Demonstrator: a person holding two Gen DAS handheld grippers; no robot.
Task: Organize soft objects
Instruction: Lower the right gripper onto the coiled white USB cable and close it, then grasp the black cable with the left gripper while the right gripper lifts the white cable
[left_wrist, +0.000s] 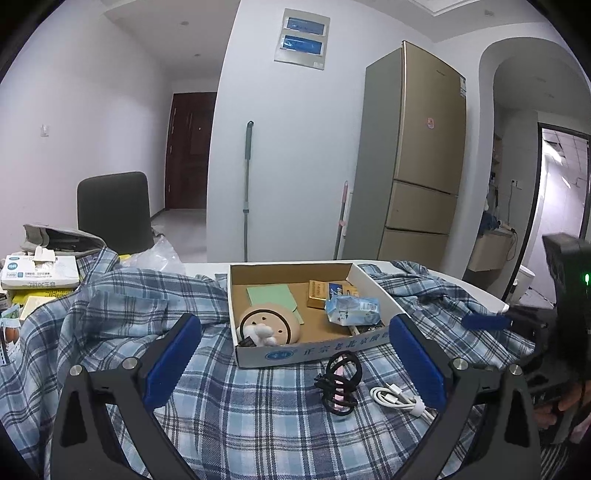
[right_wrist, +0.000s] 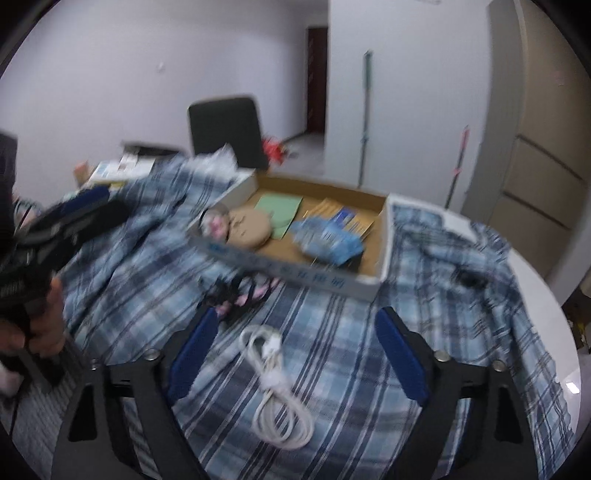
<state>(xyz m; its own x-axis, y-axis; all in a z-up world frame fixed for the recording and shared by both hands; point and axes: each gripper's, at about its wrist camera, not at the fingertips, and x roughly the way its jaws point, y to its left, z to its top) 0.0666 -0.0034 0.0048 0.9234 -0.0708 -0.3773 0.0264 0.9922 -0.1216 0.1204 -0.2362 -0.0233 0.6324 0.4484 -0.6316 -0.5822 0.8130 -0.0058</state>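
Observation:
A blue plaid shirt (left_wrist: 229, 406) lies spread over the table, also in the right wrist view (right_wrist: 332, 354). On it stands an open cardboard box (left_wrist: 306, 352) holding a beige plush toy (left_wrist: 267, 326), a blue tissue pack (left_wrist: 351, 310), a green card and a yellow packet. In front of the box lie a black-and-pink cable bundle (left_wrist: 340, 384) and a coiled white cable (left_wrist: 400, 398), which sits between my right gripper's fingers (right_wrist: 275, 384). My left gripper (left_wrist: 295, 365) is open and empty. My right gripper (right_wrist: 295, 354) is open and empty above the white cable.
A tissue box (left_wrist: 38, 271) and papers lie at the table's left. A black chair (left_wrist: 114, 208) stands behind. A fridge (left_wrist: 417, 162) and a mop (left_wrist: 246, 188) stand by the wall. The white table edge (right_wrist: 535, 280) shows at right.

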